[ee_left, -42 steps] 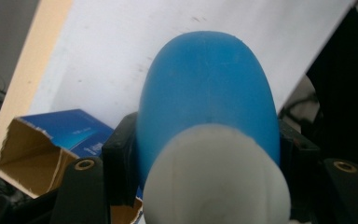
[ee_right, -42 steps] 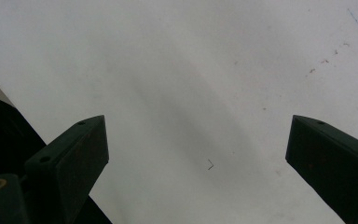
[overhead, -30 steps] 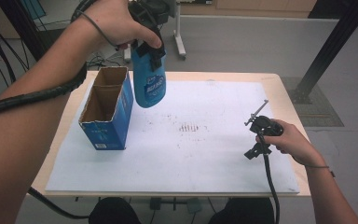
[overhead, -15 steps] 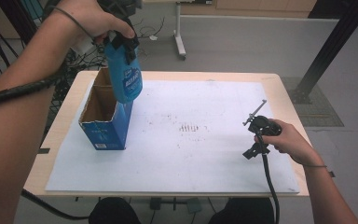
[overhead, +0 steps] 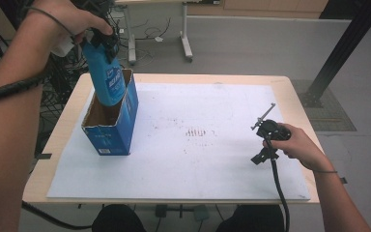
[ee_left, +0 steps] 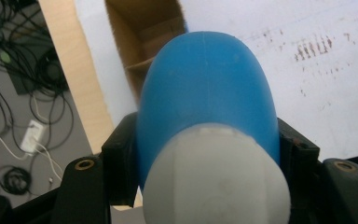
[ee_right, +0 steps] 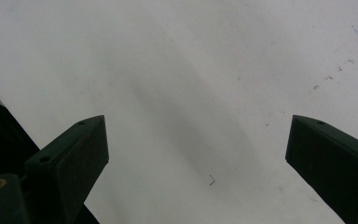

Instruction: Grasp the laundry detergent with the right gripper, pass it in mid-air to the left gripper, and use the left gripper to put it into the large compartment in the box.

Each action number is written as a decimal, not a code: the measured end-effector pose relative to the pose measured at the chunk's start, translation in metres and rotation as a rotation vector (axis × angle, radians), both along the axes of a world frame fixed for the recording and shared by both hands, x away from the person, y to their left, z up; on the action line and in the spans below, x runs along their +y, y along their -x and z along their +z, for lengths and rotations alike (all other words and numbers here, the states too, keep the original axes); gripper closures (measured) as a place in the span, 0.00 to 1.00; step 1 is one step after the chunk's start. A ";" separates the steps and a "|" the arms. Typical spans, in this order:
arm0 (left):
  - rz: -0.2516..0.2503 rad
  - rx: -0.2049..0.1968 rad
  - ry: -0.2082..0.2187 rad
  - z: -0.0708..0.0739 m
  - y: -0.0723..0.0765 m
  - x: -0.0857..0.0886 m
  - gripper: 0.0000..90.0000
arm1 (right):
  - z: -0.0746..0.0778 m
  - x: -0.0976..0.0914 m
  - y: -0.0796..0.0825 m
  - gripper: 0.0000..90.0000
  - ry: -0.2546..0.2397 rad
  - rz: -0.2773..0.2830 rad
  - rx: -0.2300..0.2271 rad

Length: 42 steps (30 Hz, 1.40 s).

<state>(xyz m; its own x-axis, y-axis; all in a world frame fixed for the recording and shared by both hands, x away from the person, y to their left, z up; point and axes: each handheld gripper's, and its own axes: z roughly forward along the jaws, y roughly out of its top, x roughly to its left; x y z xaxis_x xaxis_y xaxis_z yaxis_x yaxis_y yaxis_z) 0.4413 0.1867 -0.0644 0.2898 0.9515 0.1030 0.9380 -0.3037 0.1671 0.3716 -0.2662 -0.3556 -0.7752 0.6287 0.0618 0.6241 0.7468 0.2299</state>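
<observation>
Overhead, the left hand-held gripper point(overhead: 101, 41) clamps a blue bottle point(overhead: 107, 79) above the open carton point(overhead: 110, 126).

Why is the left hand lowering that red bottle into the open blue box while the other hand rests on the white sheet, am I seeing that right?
Nearly. The bottle is blue, not red, with a white cap; the high view and the left gripper view both show it. The rest holds: the left tongs grip it over the open blue box, and the right hand rests on the white sheet.
</observation>
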 end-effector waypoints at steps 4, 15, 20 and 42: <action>0.038 0.000 -0.001 -0.002 -0.002 0.012 0.42 | -0.001 0.001 -0.001 0.06 0.004 0.001 0.002; 0.109 -0.007 0.005 -0.011 -0.005 0.032 0.42 | -0.001 0.002 -0.001 0.06 0.005 0.001 0.000; 0.112 -0.010 -0.005 -0.017 -0.006 0.034 0.42 | -0.001 0.003 -0.001 0.06 0.005 0.000 -0.001; 0.102 0.011 0.007 -0.061 -0.014 0.030 0.42 | 0.001 0.004 -0.001 0.06 0.008 0.000 -0.002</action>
<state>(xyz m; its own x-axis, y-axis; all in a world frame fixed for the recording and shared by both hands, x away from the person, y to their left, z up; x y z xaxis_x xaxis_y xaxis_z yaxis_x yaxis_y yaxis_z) 0.4551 0.2168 -0.1256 0.1925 0.9768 0.0936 0.9657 -0.2055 0.1584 0.3730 -0.2623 -0.3550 -0.7751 0.6294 0.0550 0.6237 0.7485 0.2251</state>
